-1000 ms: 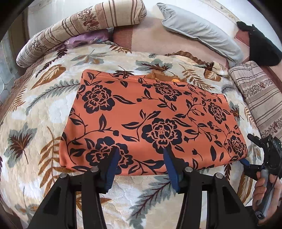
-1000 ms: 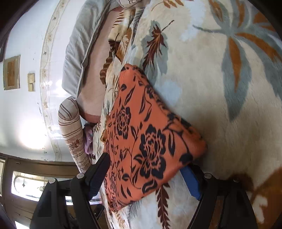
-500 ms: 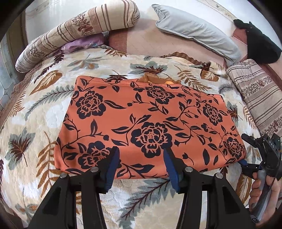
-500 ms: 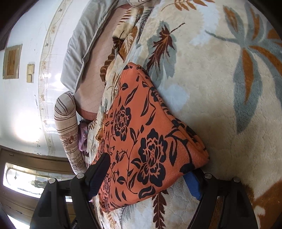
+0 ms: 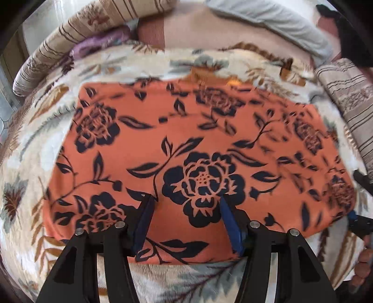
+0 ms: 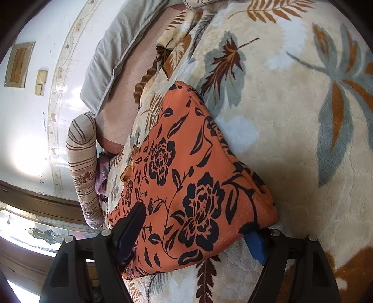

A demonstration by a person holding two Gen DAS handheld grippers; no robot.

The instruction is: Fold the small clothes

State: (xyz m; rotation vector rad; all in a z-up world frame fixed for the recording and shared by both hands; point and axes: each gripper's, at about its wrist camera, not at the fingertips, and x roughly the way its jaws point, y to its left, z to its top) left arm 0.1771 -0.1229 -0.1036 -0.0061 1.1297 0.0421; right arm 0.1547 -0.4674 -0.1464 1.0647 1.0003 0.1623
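- The left gripper [image 5: 186, 216] hangs over the near edge of an orange floral garment [image 5: 191, 149]; its jaws have just been opening, with cloth under the gap but no pad pressing it, so it stands open and holds nothing.
- The right gripper [image 6: 198, 230] straddles the garment's right corner, jaws wide and apart from the cloth as far as shows, so nothing is gripped.
- The garment lies flat, apparently already folded once, in the middle of the leaf-print blanket [image 6: 291, 144] on the bed.
- To do this step well, I judge each gripper should pinch all layers at the near edge, then lift both ends evenly.
- Count: 2 grippers, 1 orange garment, 1 blanket, 2 striped bolsters [image 5: 77, 37], 1 grey pillow [image 5: 268, 18].
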